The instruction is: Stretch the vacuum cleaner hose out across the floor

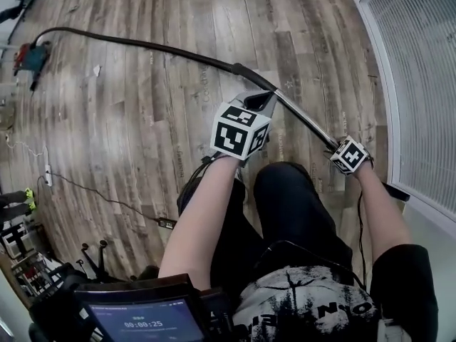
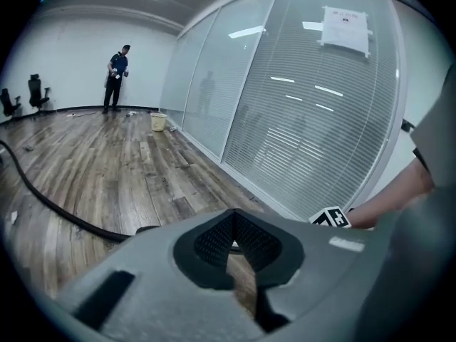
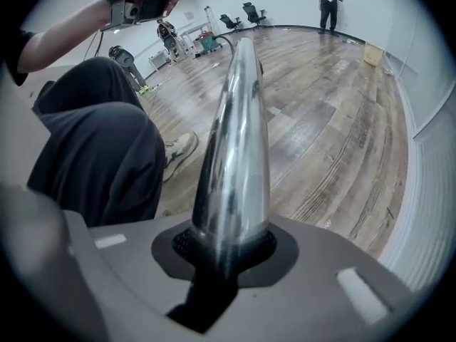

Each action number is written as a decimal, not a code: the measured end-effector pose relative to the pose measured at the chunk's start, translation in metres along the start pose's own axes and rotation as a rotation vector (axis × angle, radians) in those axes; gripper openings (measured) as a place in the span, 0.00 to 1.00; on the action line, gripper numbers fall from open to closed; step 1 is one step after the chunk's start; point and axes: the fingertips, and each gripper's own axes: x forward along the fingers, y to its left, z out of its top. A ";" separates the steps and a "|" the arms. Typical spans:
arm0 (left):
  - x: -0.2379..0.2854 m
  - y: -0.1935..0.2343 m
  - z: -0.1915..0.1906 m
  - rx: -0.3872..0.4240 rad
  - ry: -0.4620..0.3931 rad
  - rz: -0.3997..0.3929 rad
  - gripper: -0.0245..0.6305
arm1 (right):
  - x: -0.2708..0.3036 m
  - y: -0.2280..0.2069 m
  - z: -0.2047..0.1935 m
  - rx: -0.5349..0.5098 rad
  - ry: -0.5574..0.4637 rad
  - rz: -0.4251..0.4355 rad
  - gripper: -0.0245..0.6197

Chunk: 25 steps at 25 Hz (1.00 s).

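Presently we record:
1. Left gripper (image 1: pixel 262 104): jaws together, nothing between, head view centre.
2. Right gripper (image 1: pixel 336 147): clamped on the metal wand (image 1: pixel 303 116), centre right.
3. Vacuum hose (image 1: pixel 142 45): lying on floor (image 1: pixel 142 134), upper left to centre.

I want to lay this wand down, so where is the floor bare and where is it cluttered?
Bare: the floor between the hose and the glass wall, and between the hose and the black cable. Crowded: the gear at lower left.

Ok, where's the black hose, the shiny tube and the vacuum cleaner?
black hose (image 1: pixel 142 44): head view, middle of its length.
shiny tube (image 3: pixel 235 134): right gripper view, mid-length.
vacuum cleaner (image 1: pixel 32 55): head view, its body.
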 end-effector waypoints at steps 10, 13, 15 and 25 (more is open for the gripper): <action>0.050 -0.024 -0.053 0.013 0.032 0.023 0.04 | 0.101 -0.038 -0.065 0.004 -0.050 -0.007 0.15; 0.052 -0.033 -0.063 0.018 0.043 0.032 0.04 | 0.116 -0.039 -0.073 0.036 -0.049 0.010 0.15; 0.051 -0.038 -0.069 0.009 0.046 0.039 0.04 | 0.122 -0.039 -0.077 0.071 -0.049 0.032 0.15; 0.058 -0.046 -0.091 0.009 0.098 0.040 0.04 | 0.151 -0.030 -0.085 0.150 -0.105 0.006 0.29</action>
